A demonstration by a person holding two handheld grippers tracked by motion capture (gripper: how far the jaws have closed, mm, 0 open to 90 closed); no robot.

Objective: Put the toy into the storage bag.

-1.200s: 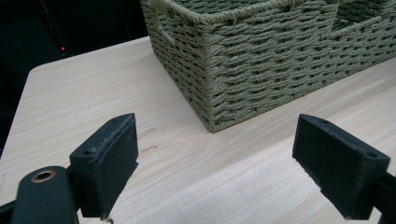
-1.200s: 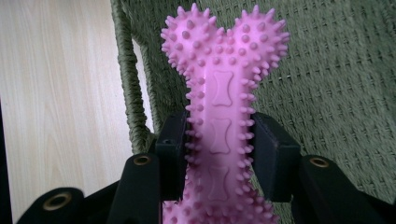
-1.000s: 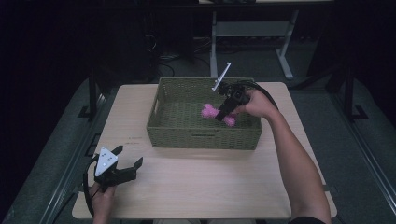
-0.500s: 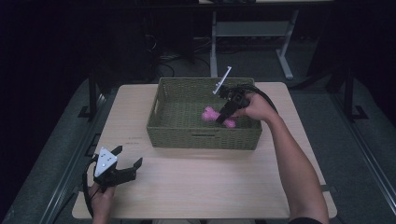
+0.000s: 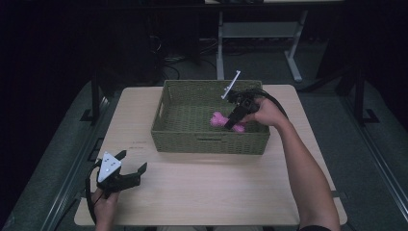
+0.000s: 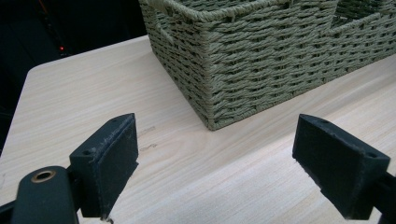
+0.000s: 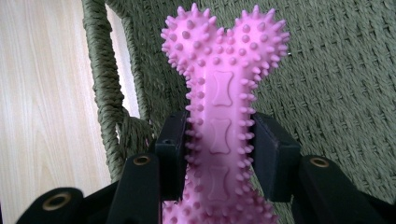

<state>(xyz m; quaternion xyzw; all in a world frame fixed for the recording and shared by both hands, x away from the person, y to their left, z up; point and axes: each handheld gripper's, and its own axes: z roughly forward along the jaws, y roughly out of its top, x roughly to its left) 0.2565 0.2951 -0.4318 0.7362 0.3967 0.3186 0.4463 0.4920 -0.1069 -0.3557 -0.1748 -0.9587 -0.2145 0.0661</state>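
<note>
One pink spiky bone (image 7: 219, 121) sits clamped in the right tool (image 5: 235, 118) inside the wicker basket (image 5: 207, 139); left tool (image 5: 126, 168) gapes wide.

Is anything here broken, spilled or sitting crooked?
Nothing stands out. The woven basket sits square and whole on the table. The right gripper is shut on the pink spiky bone toy inside the basket, and the left gripper hangs open over the table.

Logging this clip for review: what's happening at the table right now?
A person works two handheld grippers. The right gripper is shut on a pink spiky bone toy, held inside the green woven basket. The left gripper sits open near the table's front left corner, holding nothing.
</note>
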